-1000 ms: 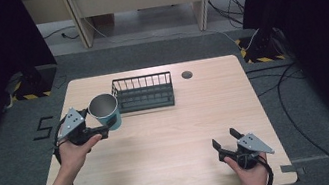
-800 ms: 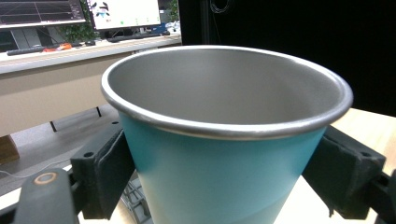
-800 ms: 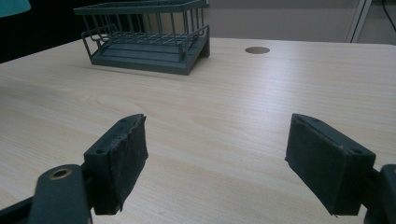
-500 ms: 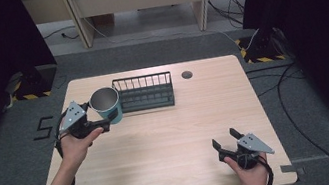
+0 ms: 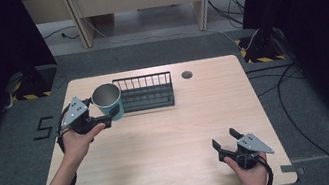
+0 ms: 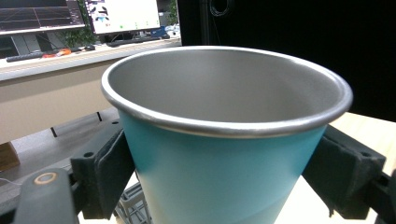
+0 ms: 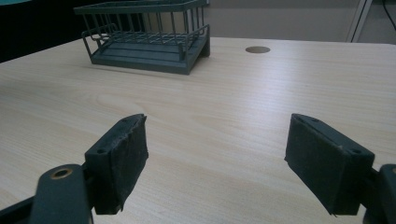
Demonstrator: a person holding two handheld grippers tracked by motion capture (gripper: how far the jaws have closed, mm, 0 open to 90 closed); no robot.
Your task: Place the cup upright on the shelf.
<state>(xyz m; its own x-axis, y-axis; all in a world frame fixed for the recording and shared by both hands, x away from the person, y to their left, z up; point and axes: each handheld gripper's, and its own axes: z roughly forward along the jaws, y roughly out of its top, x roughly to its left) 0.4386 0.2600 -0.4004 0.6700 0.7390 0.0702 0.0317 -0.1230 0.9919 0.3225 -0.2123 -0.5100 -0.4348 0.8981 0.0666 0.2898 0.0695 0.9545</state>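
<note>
Left hand-held gripper [image 5: 114, 112]: held in the person's left hand [image 5: 77, 140] at the left side of the table [image 5: 171, 142]; its two jaws are closed against the sides of the cup, one pad on each side, as the left gripper view shows.
Cup [image 5: 107, 100]: teal outside, bare metal inside with a rolled metal rim, upright and mouth up. It sits in the grip of the left hand-held gripper, just beside the left end of the rack. In the left gripper view the cup [image 6: 219, 154] is seen from close up, and part of the rack shows below it; whether its base touches the table cannot be told.
Rack [image 5: 146, 92]: a dark wire rack with a low railing, standing on the far part of the table, to the right of the cup. In the right gripper view the rack [image 7: 149, 35] stands far off on the bare wood.
Right hand-held gripper [image 5: 224, 144]: held in the person's right hand [image 5: 251, 175] near the front right corner of the table, well apart from the cup and rack. Its jaws stand wide apart with nothing between them; the right gripper view shows bare wood in the gap.
Table hole [image 5: 187, 74]: a small round opening in the table top, right of the rack.
</note>
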